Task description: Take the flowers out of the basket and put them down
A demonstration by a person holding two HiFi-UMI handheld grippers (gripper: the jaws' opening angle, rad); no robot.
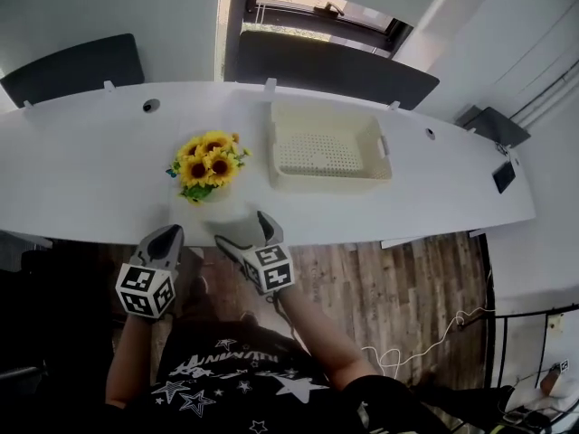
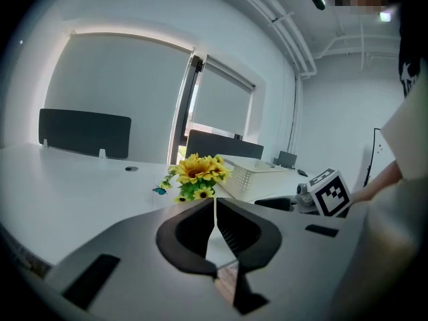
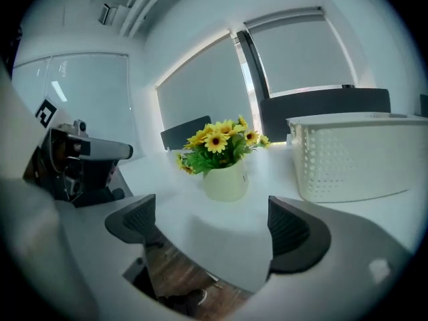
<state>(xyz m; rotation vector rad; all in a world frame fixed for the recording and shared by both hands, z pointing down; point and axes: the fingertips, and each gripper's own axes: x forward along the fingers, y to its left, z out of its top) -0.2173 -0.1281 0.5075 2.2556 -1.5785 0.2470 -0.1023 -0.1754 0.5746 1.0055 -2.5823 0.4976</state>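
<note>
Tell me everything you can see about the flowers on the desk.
The flowers are a small bunch of yellow blooms with dark centres and green leaves, a tiny blue butterfly on one side. They stand upright in a plain cream pot on the white desk, beside the basket but apart from it. Only the desk touches the pot.

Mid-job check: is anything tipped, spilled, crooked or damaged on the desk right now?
Nothing stands out. The pot of sunflowers stands upright on the white table, beside the empty cream basket and apart from it. The basket sits flat and square to the desk edge. No spill or damage shows.
</note>
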